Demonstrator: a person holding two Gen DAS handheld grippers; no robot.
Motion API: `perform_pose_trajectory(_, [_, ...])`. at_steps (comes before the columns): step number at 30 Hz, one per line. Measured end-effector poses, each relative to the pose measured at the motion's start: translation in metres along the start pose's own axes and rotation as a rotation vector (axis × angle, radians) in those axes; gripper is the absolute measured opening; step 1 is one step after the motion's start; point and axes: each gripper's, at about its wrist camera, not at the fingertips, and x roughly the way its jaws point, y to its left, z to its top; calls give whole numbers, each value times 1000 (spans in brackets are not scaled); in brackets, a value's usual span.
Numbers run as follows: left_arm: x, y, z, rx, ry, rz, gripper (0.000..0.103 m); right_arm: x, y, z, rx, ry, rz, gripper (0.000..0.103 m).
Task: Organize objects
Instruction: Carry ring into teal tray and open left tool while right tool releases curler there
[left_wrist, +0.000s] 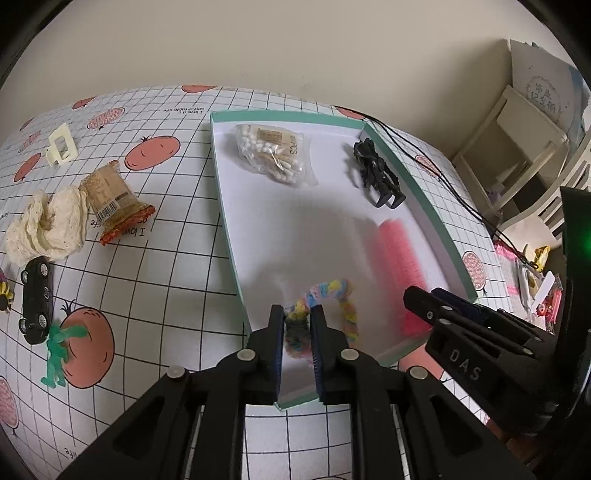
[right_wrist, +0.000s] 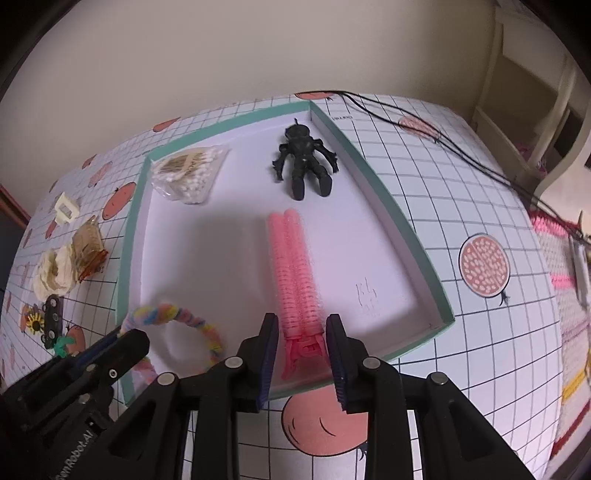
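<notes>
A fuzzy rainbow pipe cleaner (left_wrist: 334, 295) and ridged pink plastic clip (right_wrist: 295, 266) lie in the smooth, matt tray (right_wrist: 388, 206).

Tomato-print table (left_wrist: 177, 266) with teal tray (left_wrist: 417, 192), toy car (left_wrist: 36, 299), snack packet (left_wrist: 114, 201).

The tabletop (left_wrist: 177, 258) has a white cover with a black grid pattern and printed salmon-red tomatoes. The shallow box (right_wrist: 413, 229) is teal green on its walls and white inside. In it, the fuzzy pipe-cleaner loop (left_wrist: 345, 295) is multicoloured: pastel pink, yellow, blue and green. The hair roller clip (right_wrist: 295, 266) is bright pink. The toy figure (right_wrist: 304, 162) is all black. The cotton swabs bag (left_wrist: 275, 155) is clear, with white tips and a brown label. Outside the box, the toy car (left_wrist: 35, 299) is black, the small rubbery figure (left_wrist: 57, 354) is green, the lace cloth (left_wrist: 48, 225) is cream, and the hair claw (left_wrist: 61, 146) is ivory. Both grippers are black with dark blue pads (right_wrist: 269, 363).
</notes>
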Motion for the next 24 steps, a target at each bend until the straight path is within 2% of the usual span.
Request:
perform_pose_trajectory(1, [-2, 0, 0, 3, -3, 0, 27, -1, 1, 0, -1, -2, -1, 34])
perform_pose_trajectory(3, [-7, 0, -1, 12, -17, 5, 32, -3, 1, -1, 1, -5, -2, 36])
perform_pose_trajectory(14, [-33, 15, 1, -32, -83, 38, 33, -17, 10, -4, -8, -29, 7, 36])
perform_pose_trajectory(18, [-36, 28, 1, -70, -85, 57, 39, -20, 15, -6, -16, -40, 18, 37])
perform_pose_trajectory(20, [-39, 33, 0, -82, -92, 70, 40, -22, 17, -6, -17, -47, 23, 47])
perform_pose_trajectory(24, [-43, 44, 0, -115, -106, 90, 52, -25, 20, -6, -17, -59, 30, 62])
